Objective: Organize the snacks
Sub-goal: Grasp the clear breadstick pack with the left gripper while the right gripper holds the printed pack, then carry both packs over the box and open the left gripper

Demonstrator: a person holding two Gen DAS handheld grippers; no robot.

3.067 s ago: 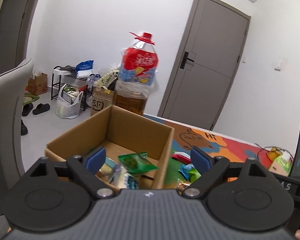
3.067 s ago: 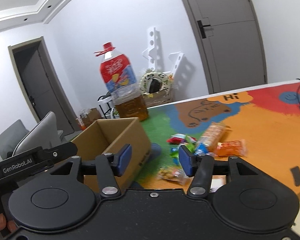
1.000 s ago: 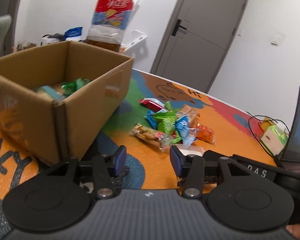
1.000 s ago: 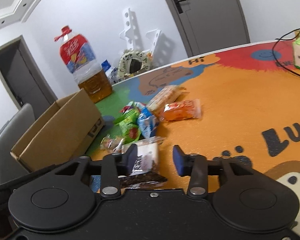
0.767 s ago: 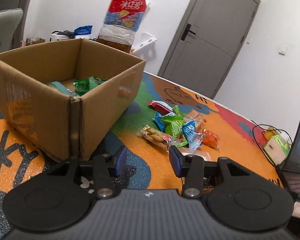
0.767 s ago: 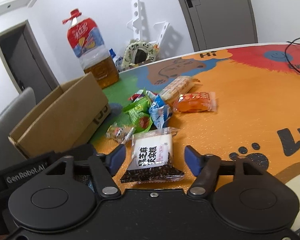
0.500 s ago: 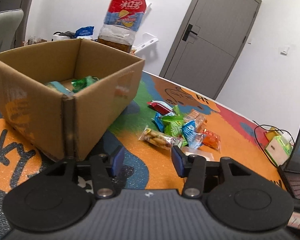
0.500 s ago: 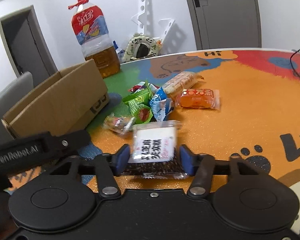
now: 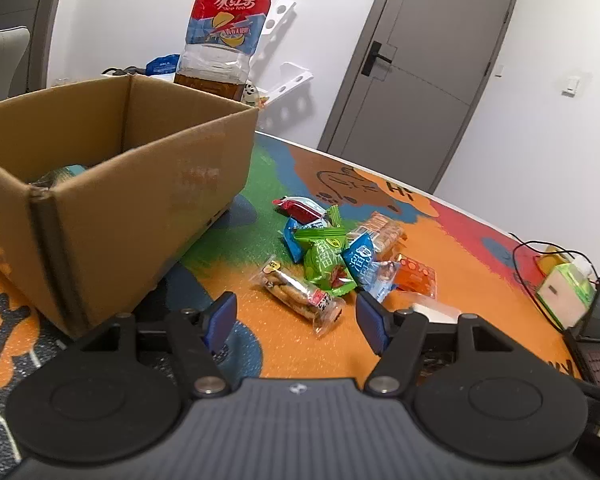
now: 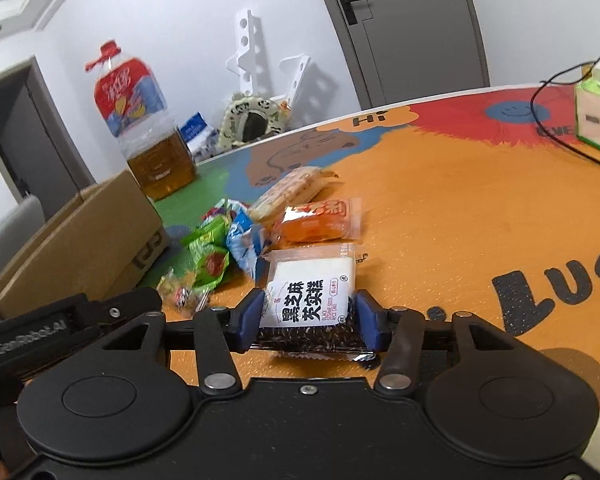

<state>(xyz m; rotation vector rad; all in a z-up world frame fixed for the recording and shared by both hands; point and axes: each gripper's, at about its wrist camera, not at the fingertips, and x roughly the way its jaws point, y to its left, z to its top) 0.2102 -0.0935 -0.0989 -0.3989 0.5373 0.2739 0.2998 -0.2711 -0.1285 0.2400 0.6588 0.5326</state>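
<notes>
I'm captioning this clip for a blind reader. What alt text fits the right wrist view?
The right claw is shut on a black sesame rice cake packet just above an orange table mat. Beyond it lies a pile of snack packets, with a cardboard box and an iced tea bottle to the left.

One open brown cardboard box [image 9: 140, 184] is sitting on the table, with one large clear bottle of amber tea [image 9: 224, 28] standing behind it. Eight loose snack packets are showing across both views: two green [image 9: 326, 256], two blue [image 9: 364, 266], one red [image 9: 300, 209], one orange [image 10: 316, 222], one clear biscuit pack [image 9: 300, 294], and one long cracker pack [image 10: 292, 190]. One white-and-black sesame cake packet [image 10: 310, 300] makes nine.
</notes>
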